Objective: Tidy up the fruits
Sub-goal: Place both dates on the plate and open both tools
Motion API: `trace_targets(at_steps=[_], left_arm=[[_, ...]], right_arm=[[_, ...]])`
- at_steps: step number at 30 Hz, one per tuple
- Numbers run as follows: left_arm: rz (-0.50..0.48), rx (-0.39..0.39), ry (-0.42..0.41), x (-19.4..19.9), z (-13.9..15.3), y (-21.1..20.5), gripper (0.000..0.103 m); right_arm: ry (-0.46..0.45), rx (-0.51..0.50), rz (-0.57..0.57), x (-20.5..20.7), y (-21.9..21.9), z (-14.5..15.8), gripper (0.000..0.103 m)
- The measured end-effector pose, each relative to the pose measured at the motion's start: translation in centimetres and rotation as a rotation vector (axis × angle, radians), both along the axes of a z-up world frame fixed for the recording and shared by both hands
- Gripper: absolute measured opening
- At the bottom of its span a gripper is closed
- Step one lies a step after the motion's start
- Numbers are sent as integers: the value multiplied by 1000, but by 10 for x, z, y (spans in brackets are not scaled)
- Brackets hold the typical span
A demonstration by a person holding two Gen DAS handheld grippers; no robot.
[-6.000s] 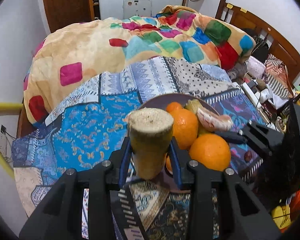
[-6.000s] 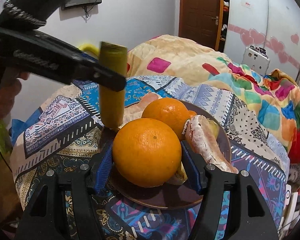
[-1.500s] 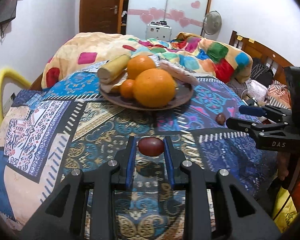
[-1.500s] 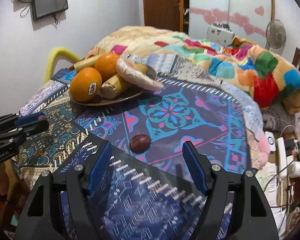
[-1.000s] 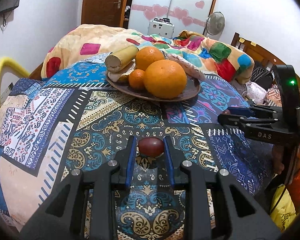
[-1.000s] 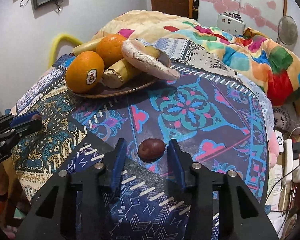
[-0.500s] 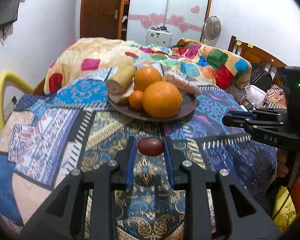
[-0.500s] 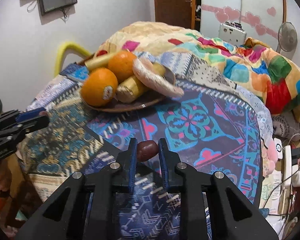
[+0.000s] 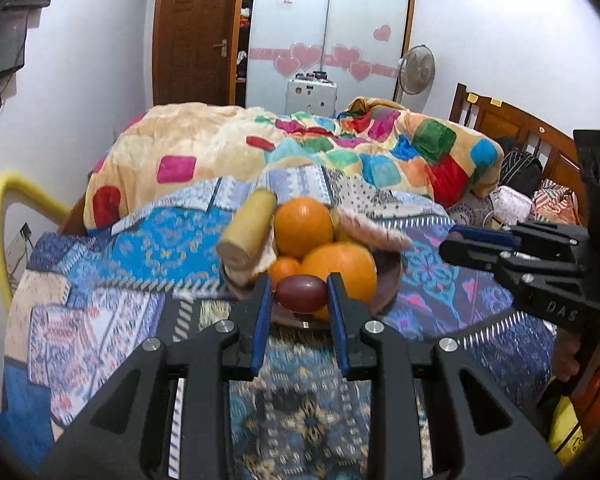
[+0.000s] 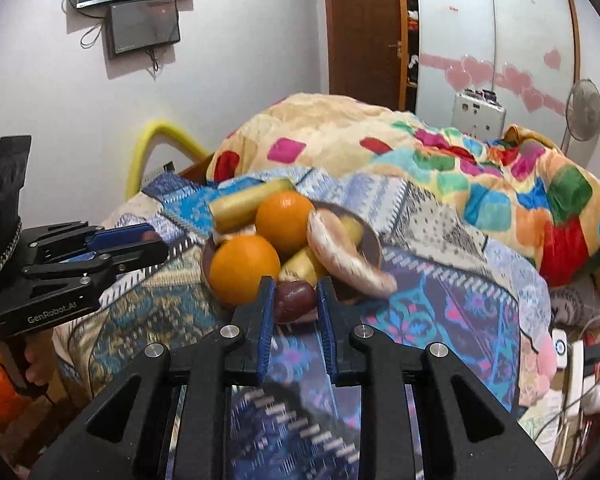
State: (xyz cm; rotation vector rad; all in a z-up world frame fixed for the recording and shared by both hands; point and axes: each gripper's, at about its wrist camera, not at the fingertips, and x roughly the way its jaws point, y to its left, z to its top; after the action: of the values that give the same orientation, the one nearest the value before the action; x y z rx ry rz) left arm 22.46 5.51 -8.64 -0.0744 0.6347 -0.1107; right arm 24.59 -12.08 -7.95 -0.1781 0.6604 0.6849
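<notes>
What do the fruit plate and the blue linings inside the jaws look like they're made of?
The plate looks like dark brown wood or glazed ceramic; its rim has a soft sheen, but blur leaves it open. The blue linings look like ribbed rubber or soft plastic, matte, set against hard black plastic arms. Both grippers' jaws are closed on small dark red fruits.
</notes>
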Motion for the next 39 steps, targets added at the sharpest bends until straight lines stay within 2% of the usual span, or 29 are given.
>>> trace_targets(at_steps=[5,10,19,22,25,29,31,36,39], left_arm=[[-6,25,-17,22,8,2,27],[-20,39,1,49,4,5,27],[-41,-3,99,88,-19,15,27],[-50,-17,121,90,-24,18,27],[-48,-35,123,91,-25,21,34],[-46,-67,120,89,-24,27,37],[-39,-74,114,87,-22,30,37],[-20,-96,73,73,-8,37,37],[0,-78,26,57,8,36,37]], right_arm=[[0,5,-2,18,15,-1,19],[13,-26,0,37,34,-9,19],[39,-53,19,56,54,-19,19],[35,-65,21,58,59,-22,19],[52,-64,22,59,60,-25,20],[56,-64,17,59,60,-26,31],[53,-61,14,58,60,-25,32],[50,-29,6,53,51,-14,32],[23,4,-10,45,43,0,32]])
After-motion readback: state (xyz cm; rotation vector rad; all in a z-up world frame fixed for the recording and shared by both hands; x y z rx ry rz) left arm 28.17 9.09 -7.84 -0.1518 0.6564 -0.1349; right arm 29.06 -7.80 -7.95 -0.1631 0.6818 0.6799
